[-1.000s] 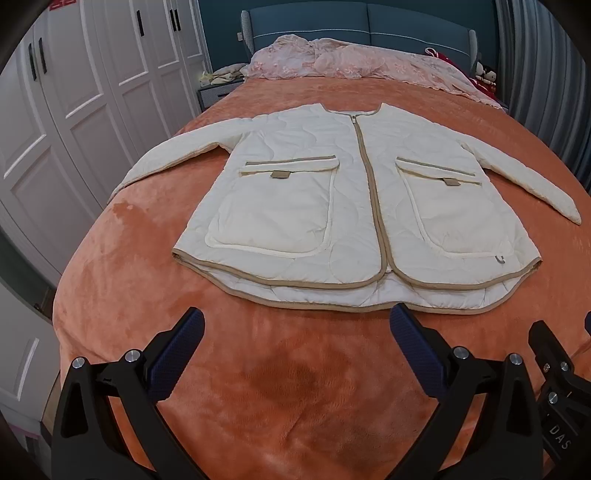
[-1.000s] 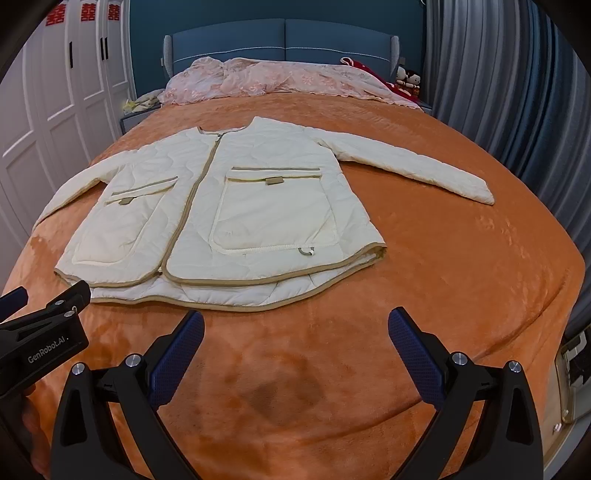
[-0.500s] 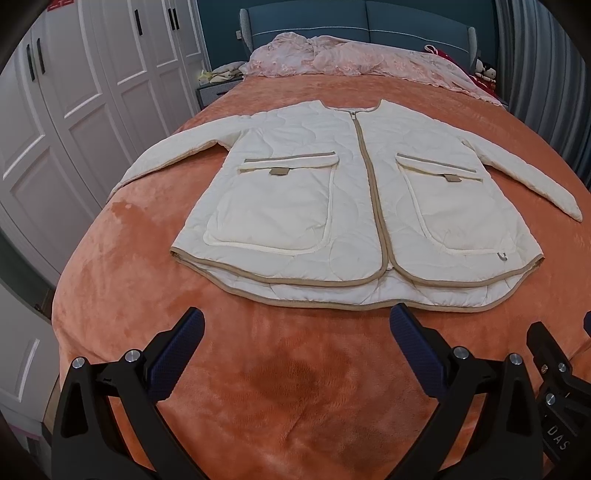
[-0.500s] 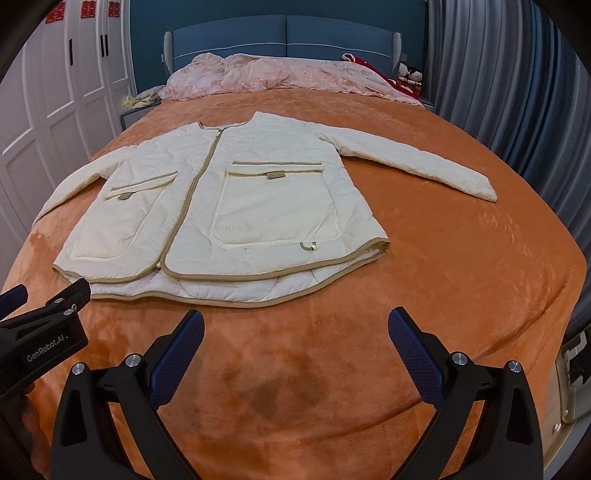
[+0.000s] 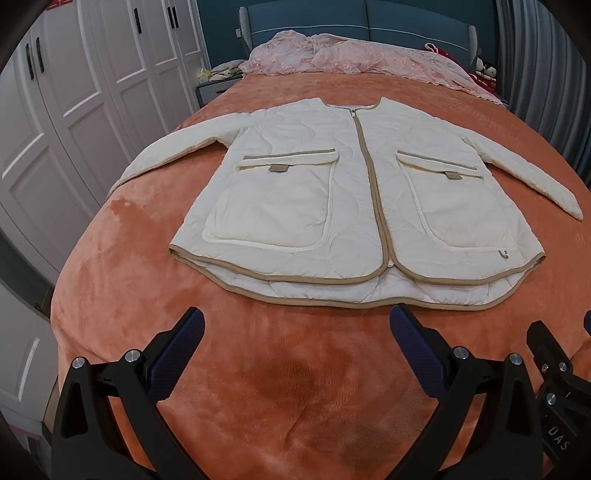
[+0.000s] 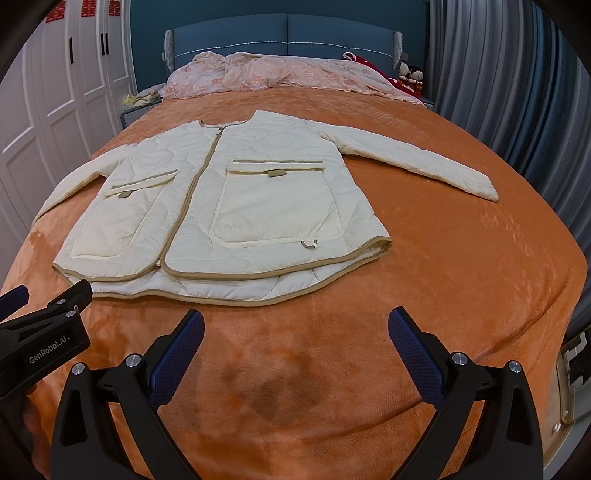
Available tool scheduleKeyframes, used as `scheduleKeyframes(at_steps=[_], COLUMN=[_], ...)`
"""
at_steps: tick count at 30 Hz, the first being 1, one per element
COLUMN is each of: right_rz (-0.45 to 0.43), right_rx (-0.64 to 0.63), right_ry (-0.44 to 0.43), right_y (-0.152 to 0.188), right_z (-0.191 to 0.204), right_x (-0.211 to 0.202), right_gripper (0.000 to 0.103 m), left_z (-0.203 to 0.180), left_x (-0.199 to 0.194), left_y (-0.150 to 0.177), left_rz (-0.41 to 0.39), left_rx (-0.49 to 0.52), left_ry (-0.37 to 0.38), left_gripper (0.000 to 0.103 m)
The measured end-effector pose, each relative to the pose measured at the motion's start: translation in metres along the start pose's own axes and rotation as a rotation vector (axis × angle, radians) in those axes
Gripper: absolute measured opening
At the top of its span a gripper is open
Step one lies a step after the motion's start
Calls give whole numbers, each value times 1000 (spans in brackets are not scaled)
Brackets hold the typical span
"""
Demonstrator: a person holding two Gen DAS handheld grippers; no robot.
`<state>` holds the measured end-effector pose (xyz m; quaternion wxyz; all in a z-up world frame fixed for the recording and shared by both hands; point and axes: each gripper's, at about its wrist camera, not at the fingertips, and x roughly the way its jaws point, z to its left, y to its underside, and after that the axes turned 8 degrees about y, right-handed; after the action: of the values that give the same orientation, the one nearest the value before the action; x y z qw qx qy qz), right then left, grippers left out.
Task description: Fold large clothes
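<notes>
**Both grippers open above the bed, jacket laid flat ahead**

Your left gripper [image 5: 295, 332] has its jaws spread wide with nothing between them; only the orange blanket [image 5: 288, 398] shows in the gap. Your right gripper [image 6: 295, 332] stands the same way, jaws wide apart and empty. Neither gripper touches the jacket. In the left wrist view, part of your right gripper appears at the lower right edge; in the right wrist view, part of your left gripper appears at the lower left edge, marked "GenRobot.AI".

The cream quilted jacket [image 5: 354, 206] lies flat and front-up on the blanket, just beyond both sets of jaws. Its tan-trimmed hem [image 5: 332, 301] is the edge nearest to you, and its collar is the far edge. The front zip is closed. One large patch pocket sits on each side of the zip. Both sleeves are spread outward from the jacket body and rest on the blanket.

Beyond the jacket collar, a pink bedspread [image 6: 280, 77] is bunched against the blue headboard [image 6: 284, 31]. To the left of the jacket stand white wardrobe doors [image 5: 92, 85]. To the right of the jacket hang grey curtains [image 6: 509, 85].
</notes>
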<state>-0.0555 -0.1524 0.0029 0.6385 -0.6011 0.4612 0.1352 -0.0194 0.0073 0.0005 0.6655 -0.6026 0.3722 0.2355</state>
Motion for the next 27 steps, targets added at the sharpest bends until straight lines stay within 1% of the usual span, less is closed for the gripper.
scheduleKeyframes(at_steps=[27], right_rz=[24], right_rx=[2], right_ry=[-10], right_y=[6], right_z=[0], right_x=[7], right_gripper=[98], left_z=[2], left_x=[6], left_y=[2], left_rz=[21], left_rx=[-7], left_ry=[-1], left_gripper=[98])
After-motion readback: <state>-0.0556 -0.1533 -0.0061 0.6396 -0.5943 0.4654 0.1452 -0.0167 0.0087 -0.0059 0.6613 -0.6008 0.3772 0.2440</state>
